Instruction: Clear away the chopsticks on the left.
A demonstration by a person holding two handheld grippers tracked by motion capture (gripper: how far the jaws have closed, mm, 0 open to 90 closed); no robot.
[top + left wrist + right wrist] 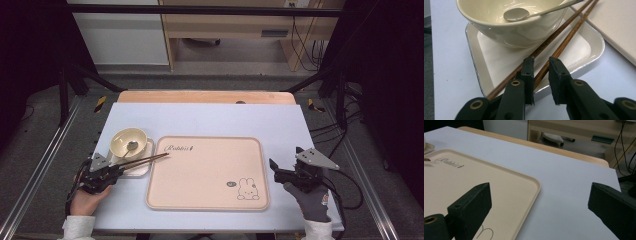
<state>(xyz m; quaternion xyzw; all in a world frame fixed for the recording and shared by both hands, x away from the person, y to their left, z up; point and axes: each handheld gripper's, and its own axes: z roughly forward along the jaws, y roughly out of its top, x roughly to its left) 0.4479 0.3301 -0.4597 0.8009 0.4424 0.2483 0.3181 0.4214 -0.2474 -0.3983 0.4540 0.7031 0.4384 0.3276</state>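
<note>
Left tongs [541,65] nearly closed round one chopstick [564,42] by the bowl [499,32], not yet clamped; next: squeeze, lift. Right tongs [539,202] wide open, empty.

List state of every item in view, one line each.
left tool: nearly closed around one chopstick, contact unclear
right tool: open, holding nothing, over the tray's right edge
chopsticks: lying across the dish, tips over the tray
bowl: upright on the dish, spoon inside
spoon: resting in the bowl, handle over the rim
dish: flat on the table
tray: flat, bare
</note>
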